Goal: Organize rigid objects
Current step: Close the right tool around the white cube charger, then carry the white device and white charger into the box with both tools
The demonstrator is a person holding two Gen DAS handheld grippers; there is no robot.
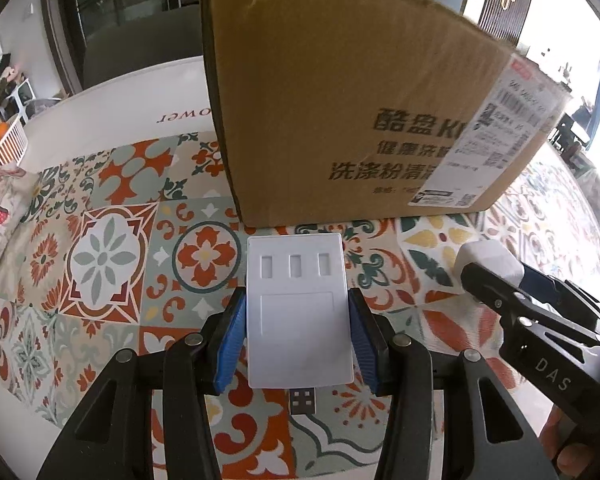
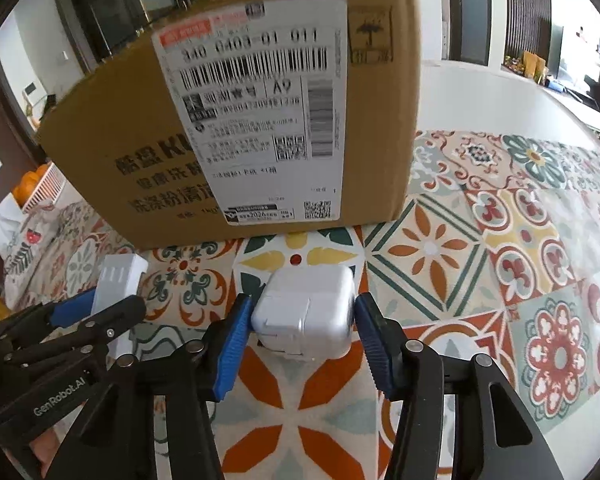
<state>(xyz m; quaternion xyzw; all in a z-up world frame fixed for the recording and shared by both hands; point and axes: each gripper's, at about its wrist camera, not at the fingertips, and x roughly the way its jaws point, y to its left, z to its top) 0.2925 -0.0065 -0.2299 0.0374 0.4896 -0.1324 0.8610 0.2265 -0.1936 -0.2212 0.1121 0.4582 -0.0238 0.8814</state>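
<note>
My left gripper (image 1: 297, 312) is shut on a flat white USB hub (image 1: 298, 308) with a USB plug at its near end; it is held above the patterned mat, just in front of a cardboard box (image 1: 340, 100). My right gripper (image 2: 300, 316) is shut on a white cube-shaped power adapter (image 2: 306, 312), also held in front of the box (image 2: 260, 120). The adapter (image 1: 486, 258) shows at the right of the left wrist view, and the hub (image 2: 118, 280) at the left of the right wrist view.
A tile-patterned mat (image 1: 112, 248) covers a white round table (image 1: 120, 96). A white basket with oranges (image 1: 4, 148) and a printed cloth bag (image 1: 0, 216) sit at the far left. The box stands upright across the middle.
</note>
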